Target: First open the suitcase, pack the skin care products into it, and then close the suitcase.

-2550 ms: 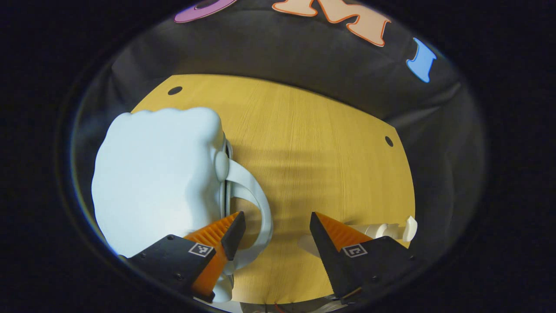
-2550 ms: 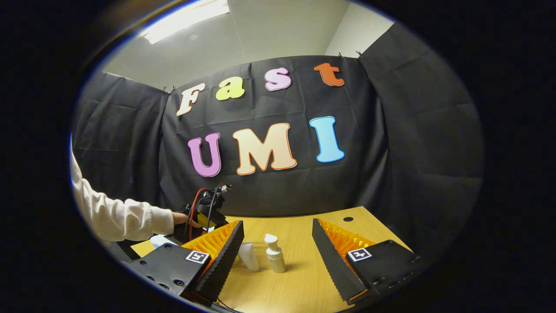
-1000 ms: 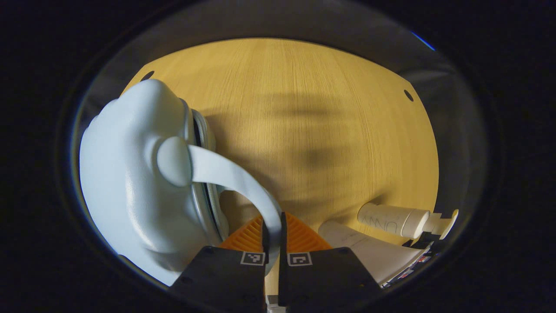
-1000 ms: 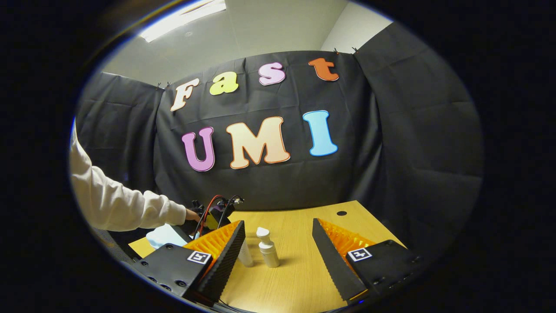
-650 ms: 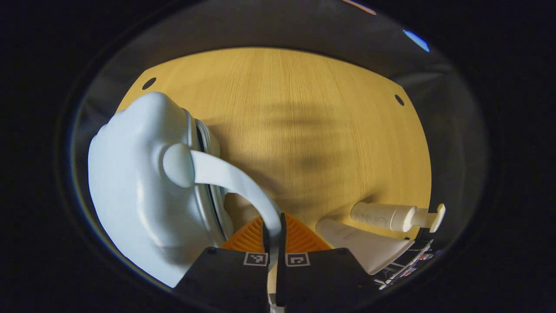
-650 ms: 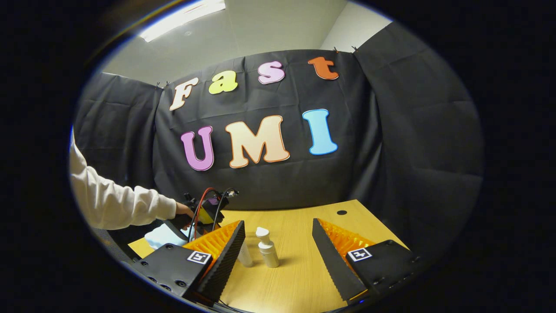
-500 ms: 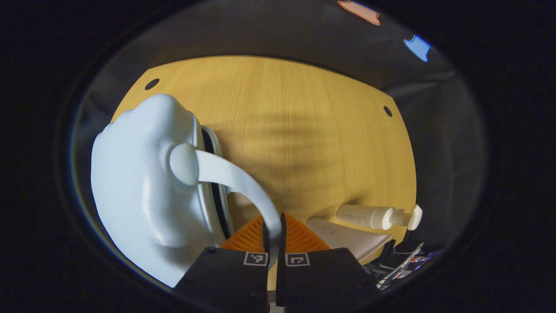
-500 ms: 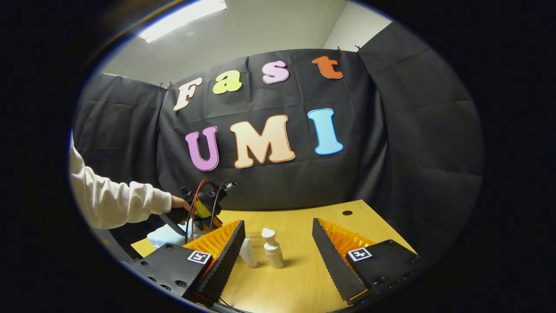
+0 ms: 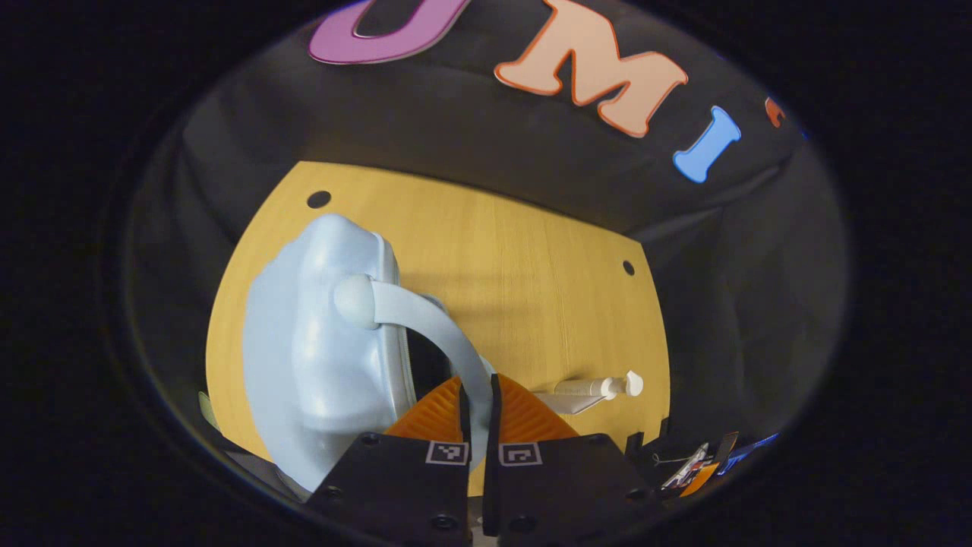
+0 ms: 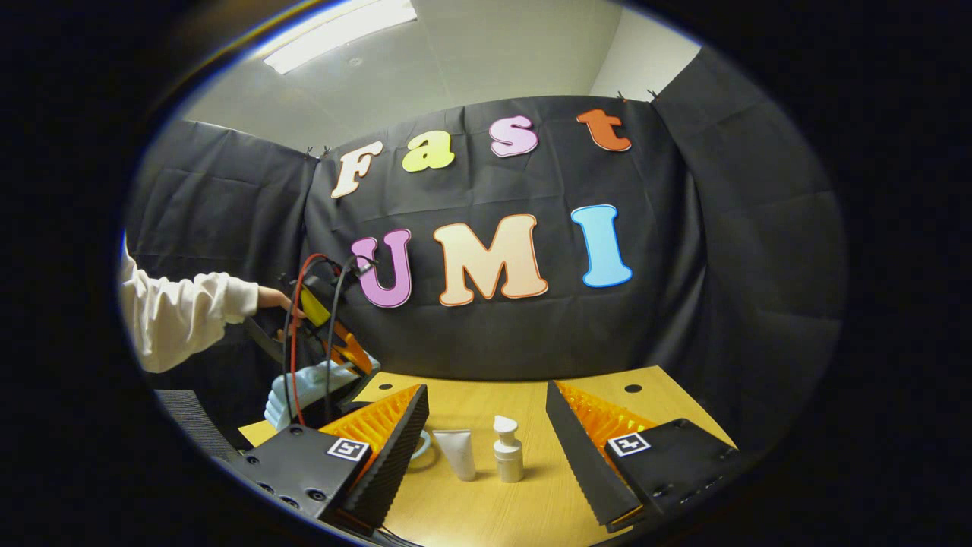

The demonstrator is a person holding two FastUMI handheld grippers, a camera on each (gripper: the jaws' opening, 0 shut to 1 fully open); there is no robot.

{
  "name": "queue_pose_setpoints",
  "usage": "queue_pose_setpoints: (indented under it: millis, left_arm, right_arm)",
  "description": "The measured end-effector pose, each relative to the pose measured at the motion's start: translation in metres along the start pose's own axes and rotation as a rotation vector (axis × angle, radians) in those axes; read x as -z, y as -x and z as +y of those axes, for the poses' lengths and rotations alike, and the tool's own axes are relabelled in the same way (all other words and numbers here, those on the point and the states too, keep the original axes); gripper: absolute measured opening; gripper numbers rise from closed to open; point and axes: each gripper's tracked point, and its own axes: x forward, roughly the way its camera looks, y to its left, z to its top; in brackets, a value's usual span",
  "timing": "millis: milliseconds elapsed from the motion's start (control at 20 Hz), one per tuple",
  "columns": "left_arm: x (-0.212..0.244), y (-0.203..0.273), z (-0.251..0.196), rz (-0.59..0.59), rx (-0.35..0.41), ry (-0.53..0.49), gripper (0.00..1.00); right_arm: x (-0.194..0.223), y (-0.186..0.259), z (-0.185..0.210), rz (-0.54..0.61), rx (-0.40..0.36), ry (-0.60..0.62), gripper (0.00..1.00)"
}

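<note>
Suitcase (image 9: 319,357) on the table (image 9: 531,289) at its left side, lid raised off the base, tube (image 10: 460,453) and pump bottle (image 10: 507,453) standing side by side to its right (tube nearer the suitcase), cloth wall behind.

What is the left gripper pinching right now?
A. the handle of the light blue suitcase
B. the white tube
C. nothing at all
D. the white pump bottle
A. In the left gripper view, the left gripper has both fingers closed on the curved handle of the light blue suitcase, while the pump bottle and the tube stand apart on the table.
</note>
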Motion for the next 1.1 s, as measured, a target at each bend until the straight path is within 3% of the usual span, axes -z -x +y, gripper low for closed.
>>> queue_pose_setpoints:
  millis: [200,450,650,850,1100]
  left_arm:
    - [-0.021,0.067,0.063,-0.099,-0.027,0.021,0.00]
    - [-0.010,0.109,0.136,-0.148,-0.099,0.023,0.00]
    - [0.004,0.135,0.218,-0.186,-0.226,0.037,0.00]
    - [0.029,0.152,0.326,-0.212,-0.428,0.044,0.00]
    - [0.064,0.144,0.389,-0.259,-0.481,0.119,0.00]
  right_arm:
    - [-0.002,-0.008,0.015,-0.017,-0.013,-0.001,0.98]
    - [0.000,-0.014,0.032,-0.014,-0.009,0.001,0.95]
    - [0.000,-0.018,0.042,-0.007,-0.011,0.028,0.98]
    - [-0.001,-0.021,0.049,-0.008,-0.010,0.041,0.98]
    - [0.005,-0.024,0.051,0.019,-0.009,0.039,0.98]
